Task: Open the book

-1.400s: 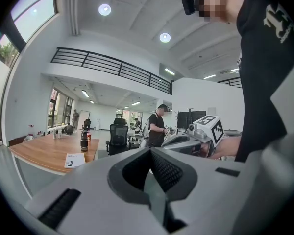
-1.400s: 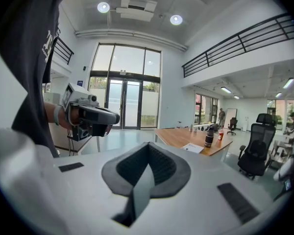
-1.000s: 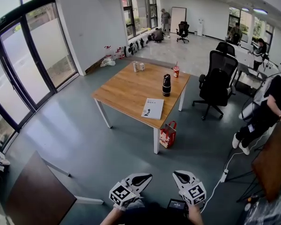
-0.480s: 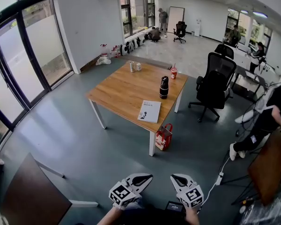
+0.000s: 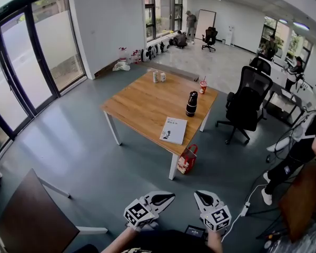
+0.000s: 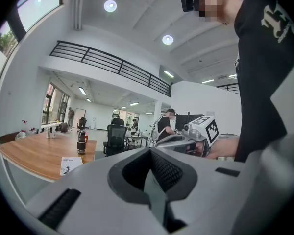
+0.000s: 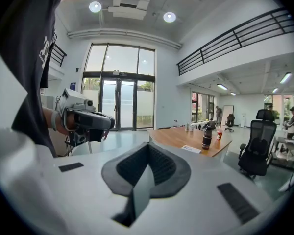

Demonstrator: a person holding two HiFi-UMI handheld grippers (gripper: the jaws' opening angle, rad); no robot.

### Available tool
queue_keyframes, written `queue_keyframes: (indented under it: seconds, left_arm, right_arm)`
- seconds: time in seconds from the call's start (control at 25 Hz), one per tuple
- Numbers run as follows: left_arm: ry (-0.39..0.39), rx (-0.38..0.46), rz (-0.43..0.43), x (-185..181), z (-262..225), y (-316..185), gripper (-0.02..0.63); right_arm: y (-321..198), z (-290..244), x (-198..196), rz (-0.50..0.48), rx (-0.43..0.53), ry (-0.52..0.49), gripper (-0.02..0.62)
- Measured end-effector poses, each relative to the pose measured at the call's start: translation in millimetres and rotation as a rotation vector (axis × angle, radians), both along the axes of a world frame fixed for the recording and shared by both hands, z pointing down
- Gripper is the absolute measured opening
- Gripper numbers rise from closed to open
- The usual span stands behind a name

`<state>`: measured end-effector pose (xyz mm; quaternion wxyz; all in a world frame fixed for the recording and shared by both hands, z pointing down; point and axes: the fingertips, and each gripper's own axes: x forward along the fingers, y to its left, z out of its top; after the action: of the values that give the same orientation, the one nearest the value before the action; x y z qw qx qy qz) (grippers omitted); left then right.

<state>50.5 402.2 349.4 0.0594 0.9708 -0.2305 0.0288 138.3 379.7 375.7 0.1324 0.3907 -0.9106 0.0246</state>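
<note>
A thin white paper book (image 5: 173, 130) lies closed on the rectangular wooden counter (image 5: 142, 107), near its edge. The left gripper (image 5: 170, 196) and the right gripper (image 5: 198, 195) are pressed together, empty.

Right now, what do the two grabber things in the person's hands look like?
The left gripper and right gripper are pale grey plastic with black ribbed pads. Each carries a white cube printed with black square markers. Clothing: a black T-shirt with pale print.

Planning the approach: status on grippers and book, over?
Left gripper and right gripper shut, empty, short of the table. Book closed, flat near table edge. Red bag by table leg.
</note>
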Motion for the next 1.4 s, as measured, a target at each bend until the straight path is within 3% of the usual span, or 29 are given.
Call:
queue_keyframes:
  seconds: [0.52,1.24,1.4]
  left_arm:
    - [0.013,-0.004,-0.044,-57,0,-59,0.006]
    - [0.012,-0.028,-0.261,-207,4,-119,0.006]
    - [0.006,-0.037,-0.302,-223,6,-131,0.006]
  right_arm:
    - [-59,0,-57,-0.039,-0.012,0.014,-0.014]
    - [-135,8,-208,-0.247,-0.035,0.040,-0.014]
    - [-145,12,-227,-0.293,-0.047,0.040,-0.014]
